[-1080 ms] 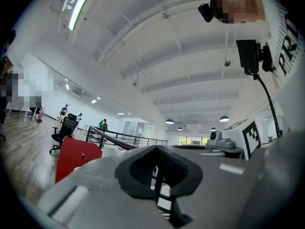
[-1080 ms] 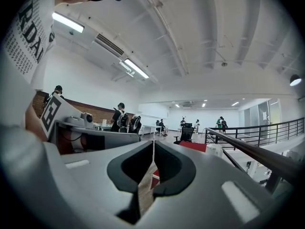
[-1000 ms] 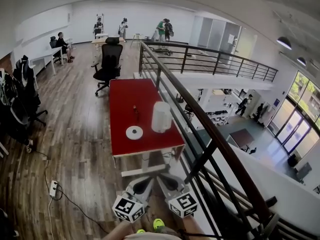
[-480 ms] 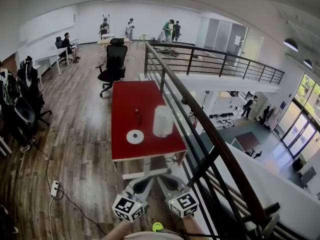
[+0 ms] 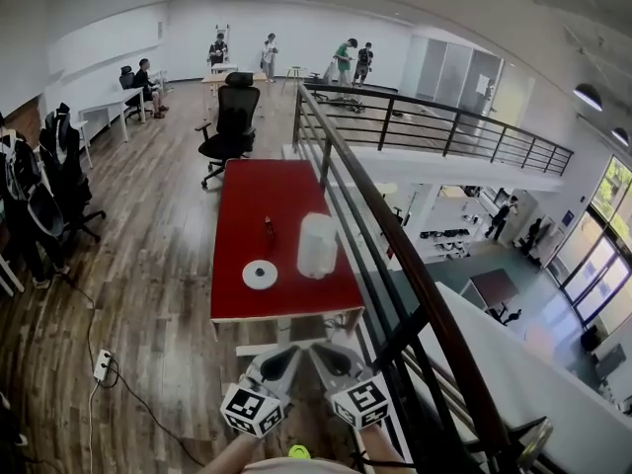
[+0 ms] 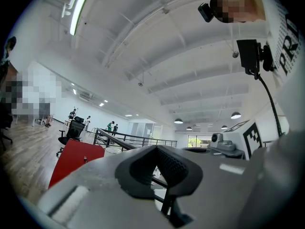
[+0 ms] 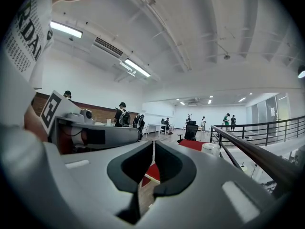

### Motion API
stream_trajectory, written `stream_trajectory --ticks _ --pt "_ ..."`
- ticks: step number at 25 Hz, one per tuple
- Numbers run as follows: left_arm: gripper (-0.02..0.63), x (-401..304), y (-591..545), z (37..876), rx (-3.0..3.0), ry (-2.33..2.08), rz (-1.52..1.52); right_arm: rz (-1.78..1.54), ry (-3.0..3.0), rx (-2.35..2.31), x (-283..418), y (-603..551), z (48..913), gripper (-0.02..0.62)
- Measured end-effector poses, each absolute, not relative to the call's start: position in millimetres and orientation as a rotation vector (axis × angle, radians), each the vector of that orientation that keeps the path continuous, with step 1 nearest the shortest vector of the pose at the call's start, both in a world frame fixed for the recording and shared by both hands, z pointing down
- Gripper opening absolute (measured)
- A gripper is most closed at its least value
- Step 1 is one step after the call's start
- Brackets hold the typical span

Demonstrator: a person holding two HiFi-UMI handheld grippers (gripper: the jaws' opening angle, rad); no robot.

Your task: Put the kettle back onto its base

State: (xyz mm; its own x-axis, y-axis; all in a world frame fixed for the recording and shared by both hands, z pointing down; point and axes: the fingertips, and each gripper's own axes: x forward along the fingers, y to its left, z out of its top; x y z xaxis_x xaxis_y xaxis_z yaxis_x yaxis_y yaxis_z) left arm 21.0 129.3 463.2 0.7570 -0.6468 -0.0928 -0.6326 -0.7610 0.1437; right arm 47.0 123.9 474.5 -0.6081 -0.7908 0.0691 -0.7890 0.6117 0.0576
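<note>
White cylindrical kettle [image 5: 317,246] stands on red rectangular table [image 5: 255,191], beside flat round white base [image 5: 260,275]; left gripper [image 5: 291,352] and right gripper [image 5: 319,351], clenched empty, hang short of that table.

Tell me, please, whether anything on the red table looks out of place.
The white kettle stands upright on the red table, off its round base, which lies bare beside it. Nothing looks spilled.

The red tabletop [image 5: 241,191] carries a white kettle [image 5: 317,246], its round white base [image 5: 260,275] lying apart on the left, and a small red item [image 5: 268,228] just beyond.
</note>
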Motion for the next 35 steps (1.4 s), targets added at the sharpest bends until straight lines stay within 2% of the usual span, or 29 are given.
stream_trajectory --ticks 11,35 --pt "-0.002 47 107 471 2.816 -1.096 -0.209 -0.003 -2.767 1.299 77 103 482 0.009" --pt "-0.003 38 6 485 2.875 -1.045 -0.157 0.008 -2.719 1.362 54 3 495 0.009"
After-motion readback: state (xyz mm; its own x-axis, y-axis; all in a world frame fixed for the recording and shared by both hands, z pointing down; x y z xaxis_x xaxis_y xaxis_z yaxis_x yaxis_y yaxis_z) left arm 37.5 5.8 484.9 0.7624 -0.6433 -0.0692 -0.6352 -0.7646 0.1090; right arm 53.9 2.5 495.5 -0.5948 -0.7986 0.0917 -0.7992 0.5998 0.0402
